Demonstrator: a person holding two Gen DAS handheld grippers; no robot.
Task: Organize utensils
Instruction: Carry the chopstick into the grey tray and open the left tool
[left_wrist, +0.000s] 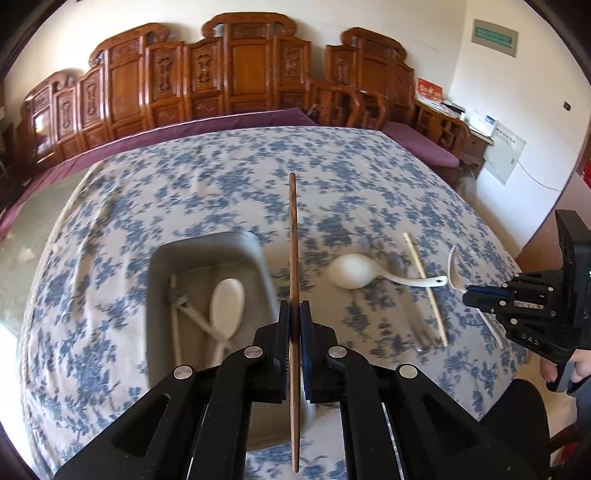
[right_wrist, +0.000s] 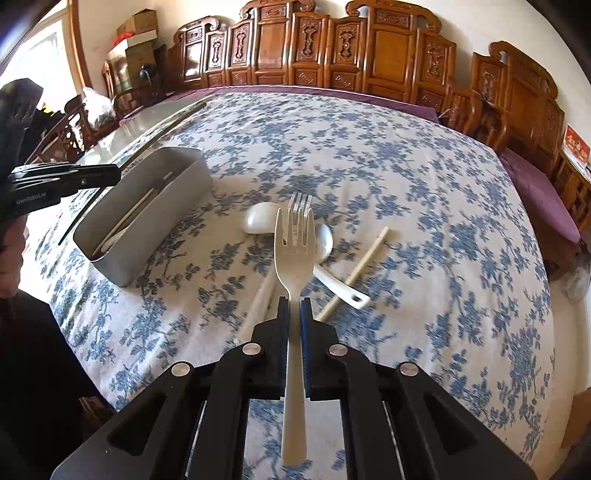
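The left gripper (left_wrist: 294, 308) has its jaws clamped on a brown wooden chopstick (left_wrist: 293, 236), held above the grey utensil tray (left_wrist: 207, 251). The right gripper (right_wrist: 294, 304) grips a cream plastic fork (right_wrist: 294, 251) over the floral tabletop (right_wrist: 424, 206), where a white soup spoon (right_wrist: 258, 218) and a pale chopstick (right_wrist: 364, 264) lie.

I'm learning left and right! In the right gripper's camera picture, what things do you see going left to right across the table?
Left gripper → grey bin → white fork held in the right gripper → pale chopstick.
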